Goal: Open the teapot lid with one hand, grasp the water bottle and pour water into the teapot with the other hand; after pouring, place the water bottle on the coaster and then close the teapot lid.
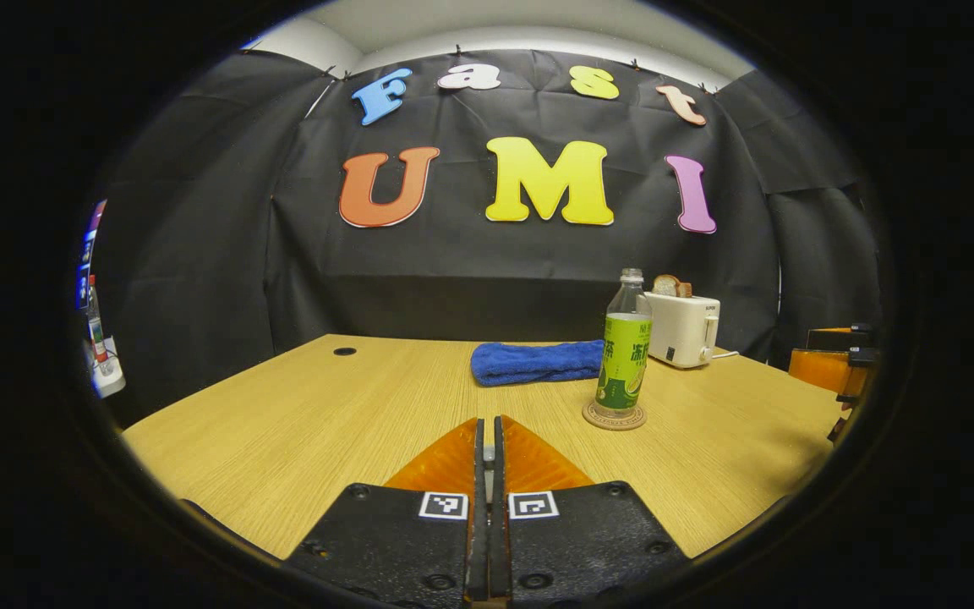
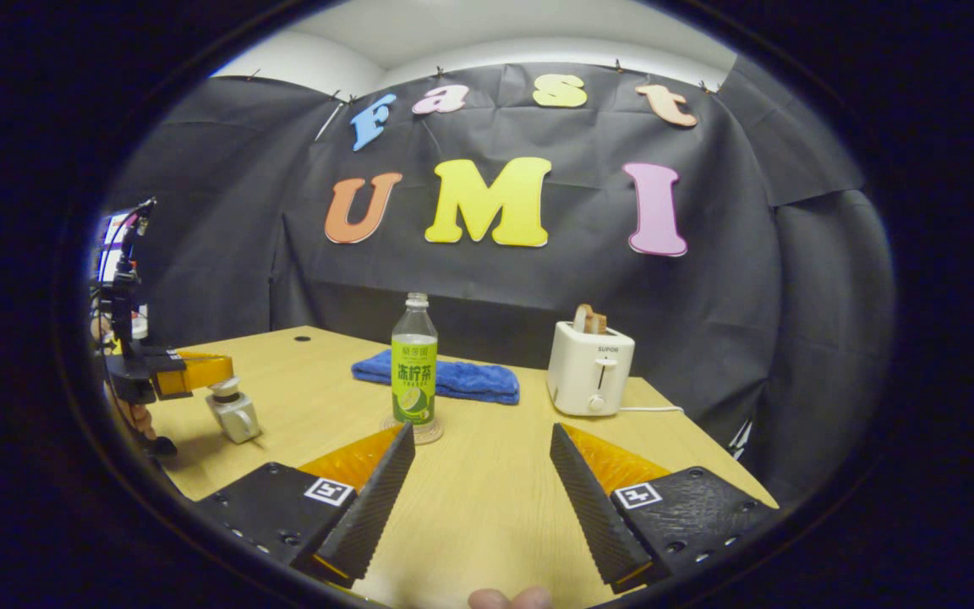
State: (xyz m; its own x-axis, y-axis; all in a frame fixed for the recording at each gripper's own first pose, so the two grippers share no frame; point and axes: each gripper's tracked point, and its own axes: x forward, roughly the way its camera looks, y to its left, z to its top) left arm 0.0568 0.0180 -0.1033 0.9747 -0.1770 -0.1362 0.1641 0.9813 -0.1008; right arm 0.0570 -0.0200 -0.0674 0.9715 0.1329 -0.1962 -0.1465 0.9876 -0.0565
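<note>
The water bottle (image 1: 625,347) (image 2: 413,364), clear with a green label, stands upright on a round coaster (image 1: 614,416) (image 2: 428,436) mid-table. A small pale teapot (image 2: 235,416) sits at the table's left with its lid (image 2: 225,390) on top. My left gripper (image 2: 221,372) reaches over it from the left. In the left gripper view my left gripper (image 1: 488,440) has its fingers pressed together with a pale sliver of the lid's knob between them; the teapot body is hidden beneath. My right gripper (image 2: 480,448) is open, close in front of the bottle, with nothing between its fingers.
A folded blue towel (image 1: 536,362) (image 2: 453,378) lies behind the bottle. A white toaster (image 1: 681,330) (image 2: 590,368) with bread in it stands at the back right, its cord trailing right. The wooden table (image 1: 301,423) has a small cable hole (image 1: 344,350) at the back left.
</note>
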